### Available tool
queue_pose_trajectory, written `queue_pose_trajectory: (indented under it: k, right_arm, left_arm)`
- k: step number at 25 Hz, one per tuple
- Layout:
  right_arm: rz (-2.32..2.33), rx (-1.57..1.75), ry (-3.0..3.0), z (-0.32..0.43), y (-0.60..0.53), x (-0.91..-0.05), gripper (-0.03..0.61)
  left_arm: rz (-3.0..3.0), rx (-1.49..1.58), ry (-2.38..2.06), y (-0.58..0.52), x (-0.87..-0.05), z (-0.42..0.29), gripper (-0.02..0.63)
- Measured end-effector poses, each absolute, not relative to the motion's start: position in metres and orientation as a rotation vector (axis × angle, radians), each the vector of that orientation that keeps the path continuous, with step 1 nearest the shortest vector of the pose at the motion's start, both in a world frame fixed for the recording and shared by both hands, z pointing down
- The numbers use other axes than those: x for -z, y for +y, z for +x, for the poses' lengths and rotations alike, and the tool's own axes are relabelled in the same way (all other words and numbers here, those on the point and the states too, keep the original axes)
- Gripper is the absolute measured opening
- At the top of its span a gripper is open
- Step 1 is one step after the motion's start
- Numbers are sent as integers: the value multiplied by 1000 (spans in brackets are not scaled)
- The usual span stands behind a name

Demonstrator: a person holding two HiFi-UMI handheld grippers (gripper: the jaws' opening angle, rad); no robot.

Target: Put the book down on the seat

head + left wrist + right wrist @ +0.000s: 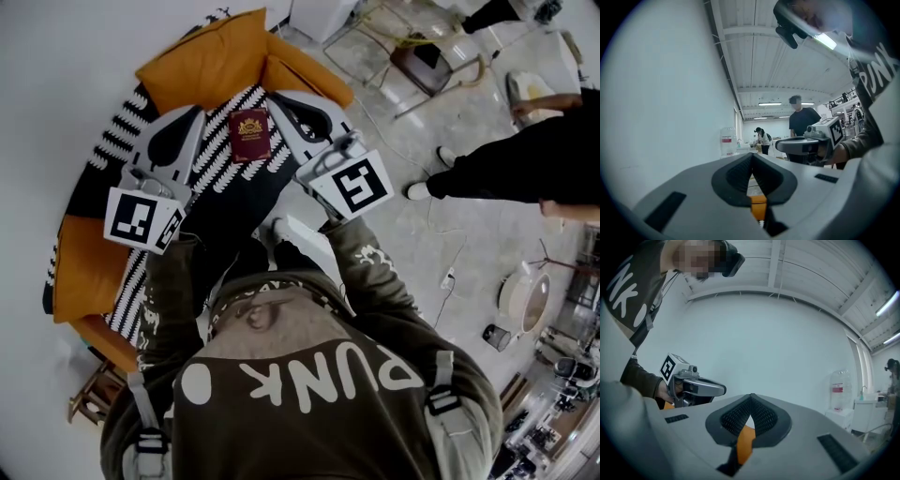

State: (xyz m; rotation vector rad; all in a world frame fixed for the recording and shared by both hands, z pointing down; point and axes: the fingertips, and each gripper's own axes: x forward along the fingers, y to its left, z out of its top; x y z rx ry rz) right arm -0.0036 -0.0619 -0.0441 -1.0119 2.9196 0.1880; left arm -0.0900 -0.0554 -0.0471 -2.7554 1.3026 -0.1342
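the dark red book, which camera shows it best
The head view. The dark red book lies flat, cover up, on the striped seat, between the left gripper and the right gripper. The left gripper view and the right gripper view look level across the room and show nothing of it, only shut jaws.
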Motion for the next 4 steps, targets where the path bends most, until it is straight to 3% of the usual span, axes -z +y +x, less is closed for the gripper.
queue_pose_trajectory:
  k: [4]
  right_arm:
    - [-1014,-201,2913,-4,-59,46,9]
  left_arm:
    - [-2747,127,1298,-52,49,-92,3]
